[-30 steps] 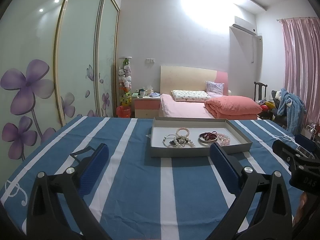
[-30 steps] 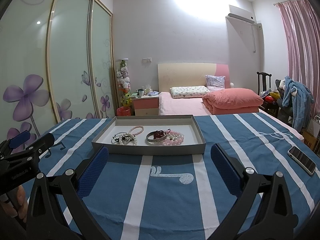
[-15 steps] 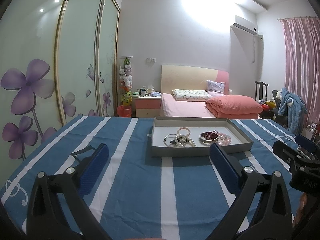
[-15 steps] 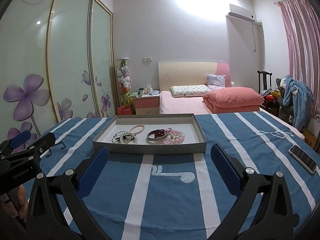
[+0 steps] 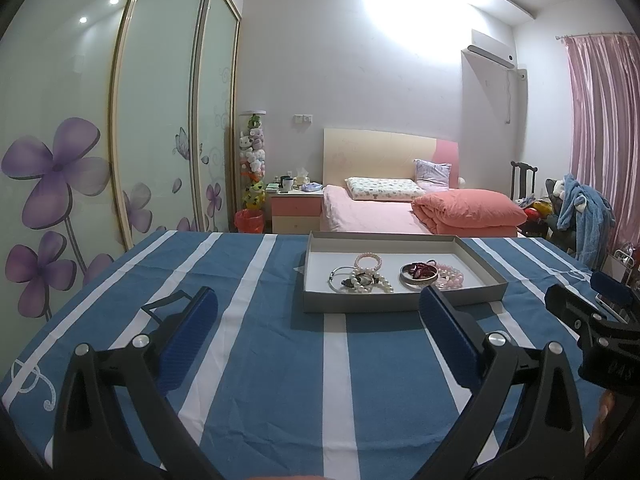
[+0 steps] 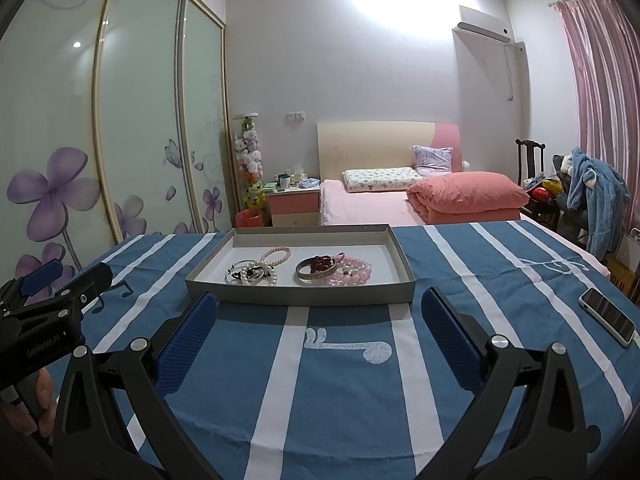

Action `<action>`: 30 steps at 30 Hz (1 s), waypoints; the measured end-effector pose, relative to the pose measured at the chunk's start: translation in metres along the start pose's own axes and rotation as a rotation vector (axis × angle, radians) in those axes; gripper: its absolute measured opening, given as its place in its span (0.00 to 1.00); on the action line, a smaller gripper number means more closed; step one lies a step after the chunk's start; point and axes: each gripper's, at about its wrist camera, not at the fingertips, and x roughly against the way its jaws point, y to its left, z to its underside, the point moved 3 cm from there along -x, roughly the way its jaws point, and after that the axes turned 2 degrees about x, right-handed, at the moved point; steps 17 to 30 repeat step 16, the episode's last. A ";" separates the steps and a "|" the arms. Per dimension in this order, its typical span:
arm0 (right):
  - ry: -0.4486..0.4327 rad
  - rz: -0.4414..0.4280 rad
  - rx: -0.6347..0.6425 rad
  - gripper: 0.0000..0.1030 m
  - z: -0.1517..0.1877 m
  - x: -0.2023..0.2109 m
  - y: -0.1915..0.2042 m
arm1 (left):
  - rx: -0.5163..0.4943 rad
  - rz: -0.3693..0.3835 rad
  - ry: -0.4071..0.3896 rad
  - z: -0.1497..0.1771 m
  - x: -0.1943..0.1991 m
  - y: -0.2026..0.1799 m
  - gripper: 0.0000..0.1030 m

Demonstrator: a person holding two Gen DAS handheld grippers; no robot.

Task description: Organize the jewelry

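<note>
A shallow grey tray point(image 6: 300, 300) of tangled bracelets sits toward the far edge of the blue-striped table point(image 6: 340, 380), its long axis crosswise. The right gripper point(image 6: 318, 334), jaws apart and empty, faces it almost squarely and looks nearer; the left gripper point(image 5: 318, 338), also spread and empty, has it ahead and slightly right.

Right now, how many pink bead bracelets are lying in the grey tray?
2. A small pale pink bracelet lies toward the back left of the grey tray; a chunkier pink bead bracelet lies front right, beside the metal bangle. The tangled pile may hide more.
</note>
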 end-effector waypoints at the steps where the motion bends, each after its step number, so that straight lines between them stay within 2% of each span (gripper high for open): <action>1: 0.001 -0.001 0.000 0.98 0.001 0.001 0.001 | 0.001 -0.002 0.000 -0.001 0.000 0.000 0.96; 30: 0.002 -0.002 -0.001 0.98 0.002 0.002 0.001 | 0.010 -0.011 0.003 -0.002 -0.002 0.000 0.96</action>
